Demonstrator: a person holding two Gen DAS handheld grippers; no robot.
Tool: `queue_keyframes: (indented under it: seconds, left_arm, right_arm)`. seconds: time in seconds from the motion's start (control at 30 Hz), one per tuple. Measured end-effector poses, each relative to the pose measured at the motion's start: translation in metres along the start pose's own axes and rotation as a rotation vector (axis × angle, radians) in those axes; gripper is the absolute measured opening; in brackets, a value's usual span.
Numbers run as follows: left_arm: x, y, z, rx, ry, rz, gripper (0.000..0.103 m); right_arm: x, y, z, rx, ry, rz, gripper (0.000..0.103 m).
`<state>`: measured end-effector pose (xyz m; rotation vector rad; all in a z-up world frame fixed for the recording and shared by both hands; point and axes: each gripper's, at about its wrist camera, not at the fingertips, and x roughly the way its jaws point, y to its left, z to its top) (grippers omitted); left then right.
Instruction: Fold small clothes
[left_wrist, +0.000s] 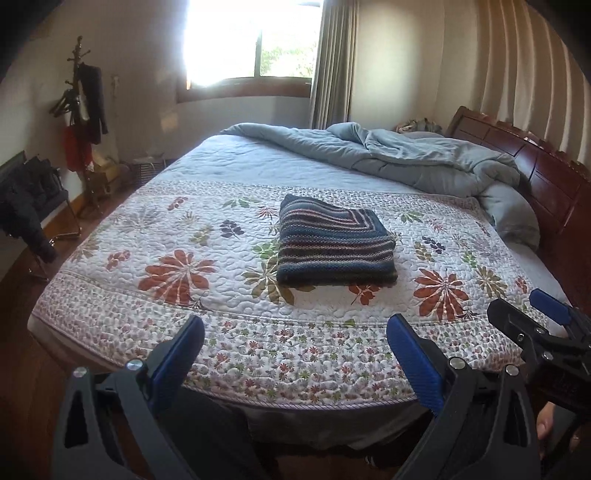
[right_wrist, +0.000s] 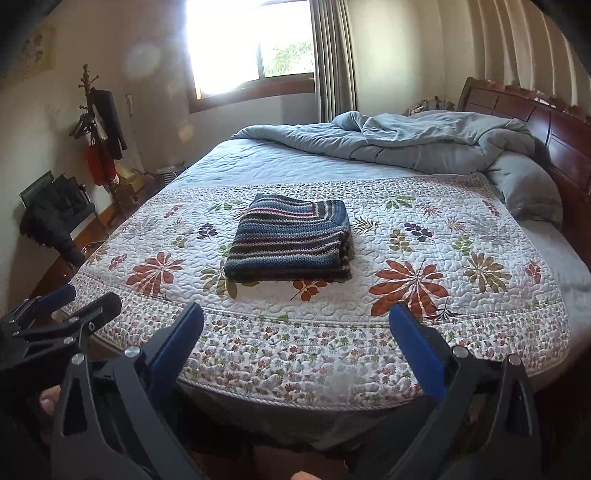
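Note:
A striped knitted garment (left_wrist: 334, 243) (right_wrist: 291, 238), blue with pink and dark bands, lies folded into a neat rectangle on the floral quilt (left_wrist: 207, 295) (right_wrist: 461, 332) of the bed. My left gripper (left_wrist: 295, 332) hangs open at the bed's near edge, well short of the garment, with nothing between its blue pads. My right gripper (right_wrist: 295, 321) is open too, at the same near edge. Each gripper shows in the other's view: the right gripper (left_wrist: 524, 306) at the right edge, the left gripper (right_wrist: 85, 295) at the left edge.
A crumpled grey duvet (left_wrist: 424, 158) (right_wrist: 424, 144) is piled by the wooden headboard (left_wrist: 535, 162) at the far right. A coat rack (left_wrist: 83, 110) and a chair with dark clothes (left_wrist: 29, 199) stand left of the bed. A bright window (left_wrist: 251, 40) is behind.

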<state>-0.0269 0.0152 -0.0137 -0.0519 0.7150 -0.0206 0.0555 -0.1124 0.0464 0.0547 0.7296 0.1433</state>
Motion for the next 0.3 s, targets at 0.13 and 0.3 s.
queue_keyframes:
  seconds: [0.13,0.3]
  left_arm:
    - [0.006,0.000,0.005,0.013,0.017,0.012,0.099]
    - [0.008,-0.002,0.006,0.027,0.016,0.007,0.099]
  right_arm:
    - [0.007,0.000,0.003,0.003,0.005,0.003,0.100]
    - [0.013,0.000,0.005,-0.006,0.008,-0.003,0.100]
